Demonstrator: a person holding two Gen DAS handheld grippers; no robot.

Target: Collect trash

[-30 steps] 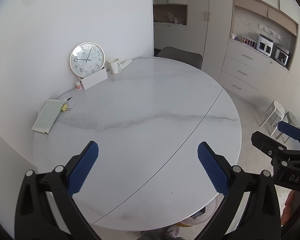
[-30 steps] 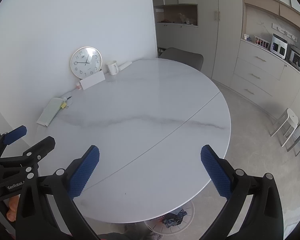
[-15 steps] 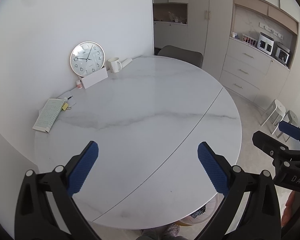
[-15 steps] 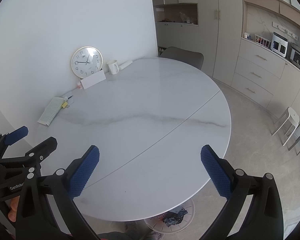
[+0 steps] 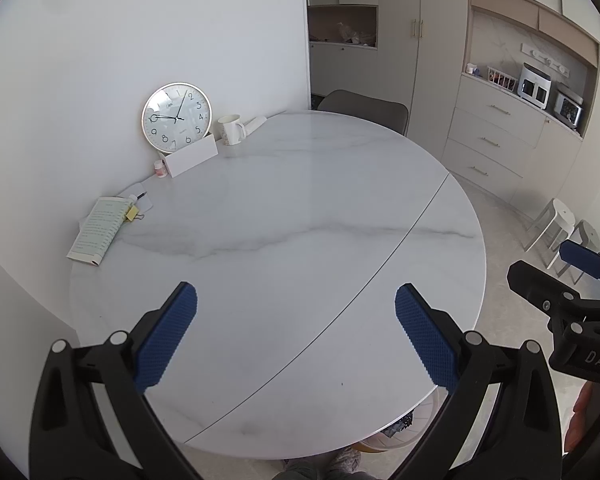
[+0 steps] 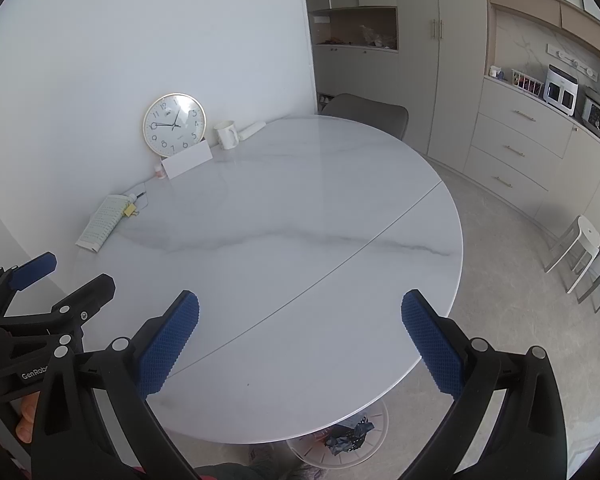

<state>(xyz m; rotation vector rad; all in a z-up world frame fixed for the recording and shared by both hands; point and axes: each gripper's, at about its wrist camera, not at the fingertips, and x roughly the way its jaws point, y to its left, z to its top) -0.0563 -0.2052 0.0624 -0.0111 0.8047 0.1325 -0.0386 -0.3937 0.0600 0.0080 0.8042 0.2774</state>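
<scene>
Grippers hover side by side above the near edge of a round white marble-look surface [image 5: 284, 216] with a thin seam across it. The left gripper [image 5: 296, 336], black with blue ribbed pads [image 5: 166, 334], is spread wide and holds nothing. Along the far left rim, by the white wall, lie an open printed booklet [image 5: 98, 229] with a yellow binder clip [image 5: 132, 213] just beside it, then a small pink-capped bottle [image 5: 160, 168], a white rectangular box [image 5: 192, 157] leaning in front of a round gold-rimmed wall clock [image 5: 177, 116], and a white ceramic mug [image 5: 230, 129]. A grey chair back [image 5: 364, 108] shows beyond the far edge. The right gripper [image 6: 300, 340], of the same build, is likewise spread wide and empty. Below the near edge, a white round bin [image 6: 340, 440] on the floor holds crumpled dark trash [image 6: 350, 434]. Cream drawers [image 6: 516, 148] and two white stools [image 6: 584, 252] stand at the far right.
</scene>
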